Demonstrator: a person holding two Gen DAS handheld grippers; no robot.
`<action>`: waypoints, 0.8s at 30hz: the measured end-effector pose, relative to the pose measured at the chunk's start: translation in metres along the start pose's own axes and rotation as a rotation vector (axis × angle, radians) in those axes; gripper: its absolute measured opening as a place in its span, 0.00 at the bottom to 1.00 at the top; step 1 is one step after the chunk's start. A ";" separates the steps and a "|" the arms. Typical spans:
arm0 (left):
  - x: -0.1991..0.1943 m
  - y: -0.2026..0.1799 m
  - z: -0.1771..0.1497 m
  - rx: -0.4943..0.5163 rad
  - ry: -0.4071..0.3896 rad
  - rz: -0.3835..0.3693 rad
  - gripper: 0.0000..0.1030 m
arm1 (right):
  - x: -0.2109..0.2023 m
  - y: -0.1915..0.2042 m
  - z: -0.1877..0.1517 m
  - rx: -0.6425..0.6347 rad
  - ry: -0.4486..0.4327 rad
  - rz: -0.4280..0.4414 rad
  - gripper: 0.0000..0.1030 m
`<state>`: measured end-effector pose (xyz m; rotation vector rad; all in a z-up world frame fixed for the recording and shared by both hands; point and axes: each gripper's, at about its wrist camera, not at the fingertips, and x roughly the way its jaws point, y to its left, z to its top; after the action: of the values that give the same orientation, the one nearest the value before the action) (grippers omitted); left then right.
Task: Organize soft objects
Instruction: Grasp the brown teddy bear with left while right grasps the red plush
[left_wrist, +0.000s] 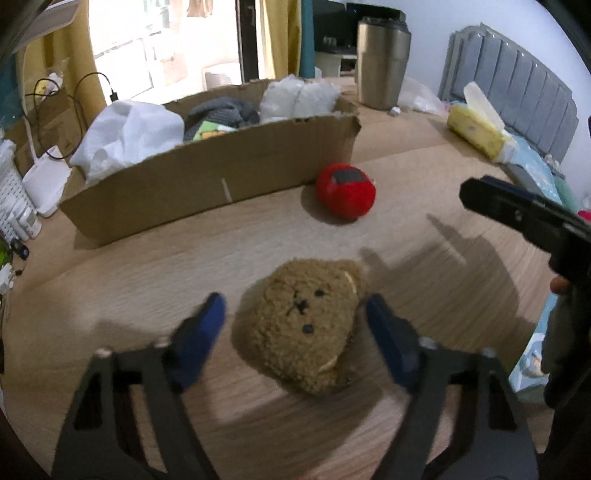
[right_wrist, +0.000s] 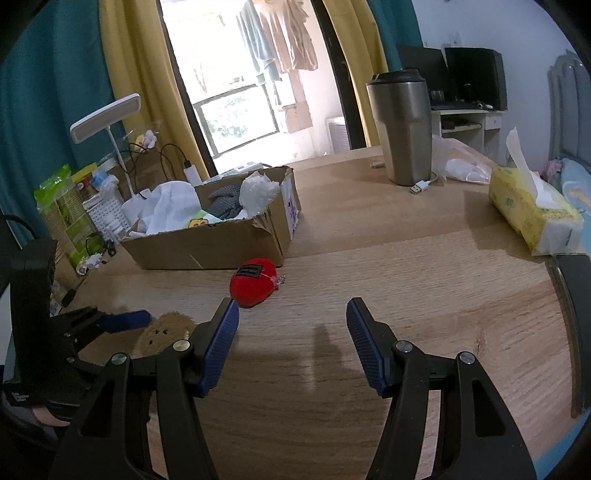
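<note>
A brown plush bear head (left_wrist: 304, 325) lies on the wooden table between the open blue pads of my left gripper (left_wrist: 295, 314); the pads stand on either side of it, apart from it. It also shows in the right wrist view (right_wrist: 164, 332). A red plush toy (left_wrist: 346, 192) (right_wrist: 253, 282) lies beside the cardboard box (left_wrist: 207, 184) (right_wrist: 214, 243), which holds white and grey soft items. My right gripper (right_wrist: 291, 314) is open and empty above the bare table, to the right of the bear; its body shows in the left wrist view (left_wrist: 524, 210).
A steel tumbler (right_wrist: 400, 129) (left_wrist: 382, 62) stands at the back. A yellow tissue pack (right_wrist: 532, 206) (left_wrist: 476, 129) lies at the right. A USB cable (right_wrist: 421, 186), a lamp (right_wrist: 107, 118) and clutter (right_wrist: 74, 210) line the table's far and left edges.
</note>
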<state>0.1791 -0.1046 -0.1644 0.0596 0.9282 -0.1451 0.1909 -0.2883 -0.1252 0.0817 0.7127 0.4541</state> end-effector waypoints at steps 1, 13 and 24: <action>0.002 0.000 0.000 0.006 0.009 0.002 0.64 | 0.000 0.000 0.000 0.000 0.002 0.000 0.62; -0.005 0.010 0.001 0.024 -0.016 -0.050 0.44 | 0.018 0.014 0.012 -0.034 0.026 0.003 0.62; -0.015 0.040 0.004 -0.020 -0.076 -0.100 0.42 | 0.057 0.043 0.026 -0.098 0.116 -0.021 0.62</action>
<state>0.1797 -0.0645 -0.1507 -0.0105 0.8573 -0.2295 0.2297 -0.2230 -0.1310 -0.0448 0.8032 0.4758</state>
